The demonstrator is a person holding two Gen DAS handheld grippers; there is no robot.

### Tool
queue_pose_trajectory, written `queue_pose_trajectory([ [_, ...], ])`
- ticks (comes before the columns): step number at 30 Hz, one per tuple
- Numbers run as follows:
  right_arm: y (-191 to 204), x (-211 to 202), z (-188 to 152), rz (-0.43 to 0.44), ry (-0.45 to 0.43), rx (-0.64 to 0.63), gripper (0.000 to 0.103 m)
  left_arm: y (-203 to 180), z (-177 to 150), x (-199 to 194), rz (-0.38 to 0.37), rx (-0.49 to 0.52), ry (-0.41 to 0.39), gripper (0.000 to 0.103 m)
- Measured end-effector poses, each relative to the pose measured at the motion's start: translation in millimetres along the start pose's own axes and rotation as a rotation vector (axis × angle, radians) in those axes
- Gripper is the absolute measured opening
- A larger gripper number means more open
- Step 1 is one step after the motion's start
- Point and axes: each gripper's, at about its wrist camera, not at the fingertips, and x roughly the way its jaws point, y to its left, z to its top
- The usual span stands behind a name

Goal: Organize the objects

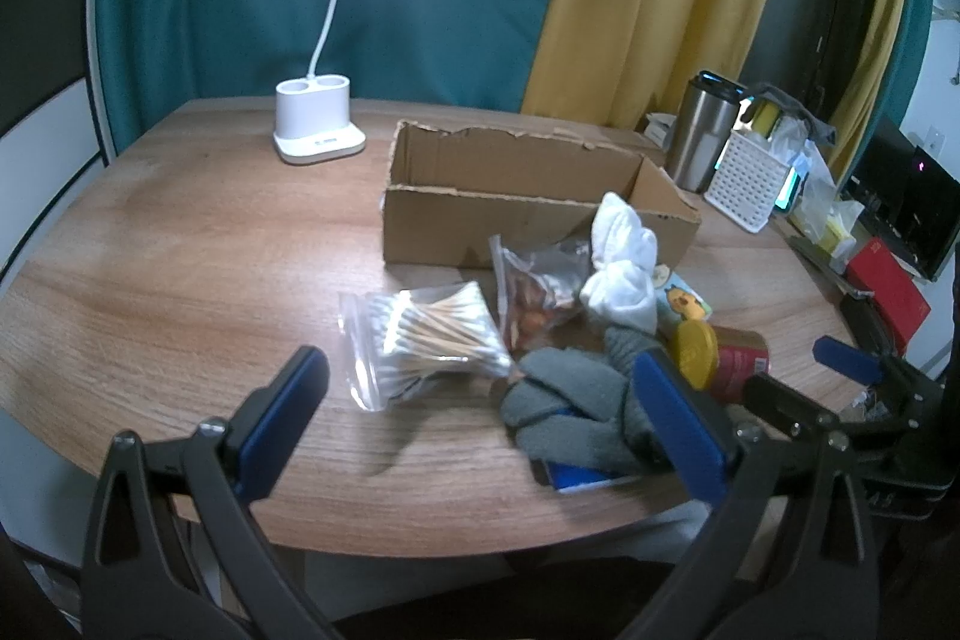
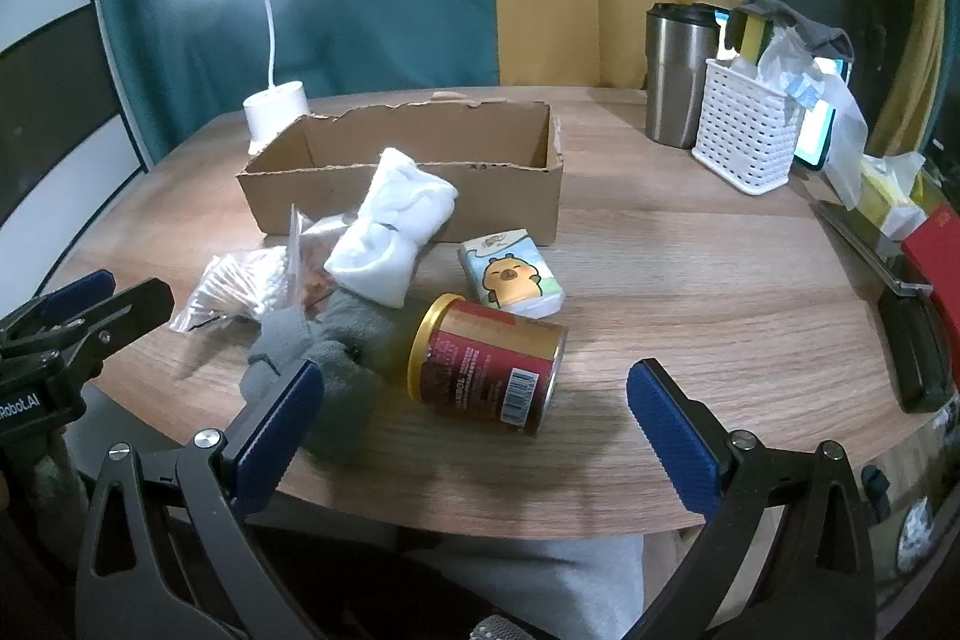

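While both of our grippers are hanging over the near edge of the wooden table (image 2: 690,280), we are holding nothing: the left gripper (image 1: 480,418) is standing with its jaws spread wide above the bag of cotton swabs (image 1: 429,334) and the grey gloves (image 1: 570,400), and the right gripper (image 2: 474,418) is gaping just as wide around the red and gold can (image 2: 486,364), which is lying on its side. Beyond the can, the tissue pack (image 2: 513,274) is lying flat, the white rolled cloth (image 2: 390,232) is leaning against the front wall of the open cardboard box (image 2: 510,202), and a snack bag (image 1: 540,292) is sitting beside the swabs.
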Motion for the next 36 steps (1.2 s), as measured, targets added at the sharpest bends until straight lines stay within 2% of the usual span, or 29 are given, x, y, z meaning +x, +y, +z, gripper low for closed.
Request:
queue_pose_trajectory([
  [36, -4.6, 2.9, -1.7, 0.004, 0.011, 0.007, 0.103, -3.5, -2.3, 2.4, -0.004, 0.013, 0.014, 0.103],
])
